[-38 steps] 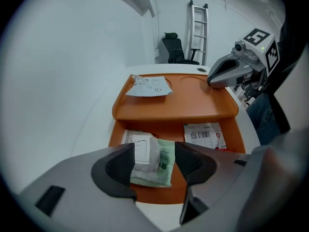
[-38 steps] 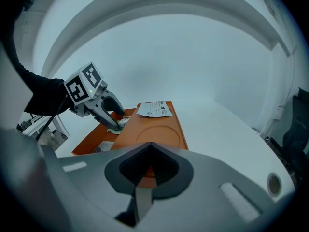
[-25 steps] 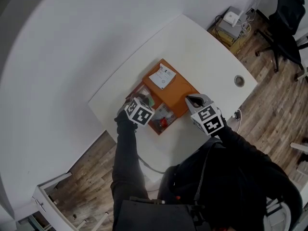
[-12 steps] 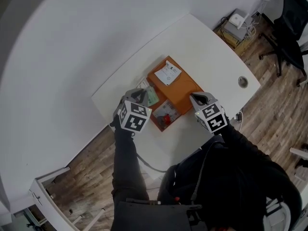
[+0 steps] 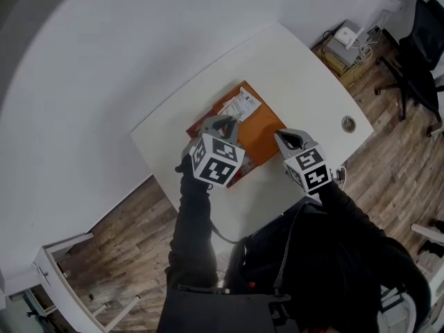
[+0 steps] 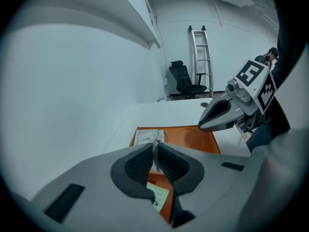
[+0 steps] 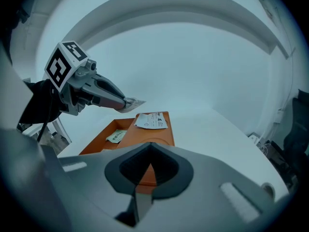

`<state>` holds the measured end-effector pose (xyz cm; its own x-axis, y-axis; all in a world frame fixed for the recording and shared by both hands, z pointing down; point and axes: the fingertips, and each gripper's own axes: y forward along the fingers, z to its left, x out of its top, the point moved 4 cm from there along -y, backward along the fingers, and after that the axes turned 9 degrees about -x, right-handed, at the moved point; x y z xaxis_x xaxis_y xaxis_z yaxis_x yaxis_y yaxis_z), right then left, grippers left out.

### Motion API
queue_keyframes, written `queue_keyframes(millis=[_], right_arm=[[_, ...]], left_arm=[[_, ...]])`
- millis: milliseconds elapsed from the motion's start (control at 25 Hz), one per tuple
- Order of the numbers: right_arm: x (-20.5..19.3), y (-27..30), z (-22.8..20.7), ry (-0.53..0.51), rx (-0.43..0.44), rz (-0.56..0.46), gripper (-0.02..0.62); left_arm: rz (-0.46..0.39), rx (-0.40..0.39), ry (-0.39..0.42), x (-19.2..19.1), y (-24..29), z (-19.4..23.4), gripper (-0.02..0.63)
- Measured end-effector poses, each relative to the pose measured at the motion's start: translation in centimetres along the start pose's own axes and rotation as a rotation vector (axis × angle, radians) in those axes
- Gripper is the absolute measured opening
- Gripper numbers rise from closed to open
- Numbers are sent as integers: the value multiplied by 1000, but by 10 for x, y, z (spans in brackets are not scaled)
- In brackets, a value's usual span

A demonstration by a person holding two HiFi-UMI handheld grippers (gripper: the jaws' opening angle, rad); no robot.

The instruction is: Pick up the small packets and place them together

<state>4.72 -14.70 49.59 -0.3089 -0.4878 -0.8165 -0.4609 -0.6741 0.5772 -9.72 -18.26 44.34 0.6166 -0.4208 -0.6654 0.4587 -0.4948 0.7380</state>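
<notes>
Our left gripper (image 5: 220, 122) pinches a small packet (image 6: 155, 149) in near-closed jaws above the orange tray (image 5: 262, 127); a second ago it was down inside. Our right gripper (image 5: 286, 139) is closed and empty.

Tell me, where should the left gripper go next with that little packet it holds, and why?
Probably carry it forward and lower it beside the white packet on the flat part of the orange tray. The left gripper is shut on a thin packet and hangs above the tray, and the packets are meant to end up together. A green packet lies in the tray's open part.
</notes>
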Motion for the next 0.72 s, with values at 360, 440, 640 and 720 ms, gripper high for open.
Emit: queue_keyframes(millis=[360,440,640,720], right_arm=[[11,-14,-21,31,-21,-41,2],[11,-14,-24,30,-21,-38,2],[8,-15,-30,31,-20,-32,2],[7,-14,-33,33,-19,-30,2]], left_arm=[[12,-39,5,23,42,-24,35],[22,-54,-14,21,52,-27,35],[27,-93,-57,15,69,-36,35],[21,-128,-93,14,74,-38,35]])
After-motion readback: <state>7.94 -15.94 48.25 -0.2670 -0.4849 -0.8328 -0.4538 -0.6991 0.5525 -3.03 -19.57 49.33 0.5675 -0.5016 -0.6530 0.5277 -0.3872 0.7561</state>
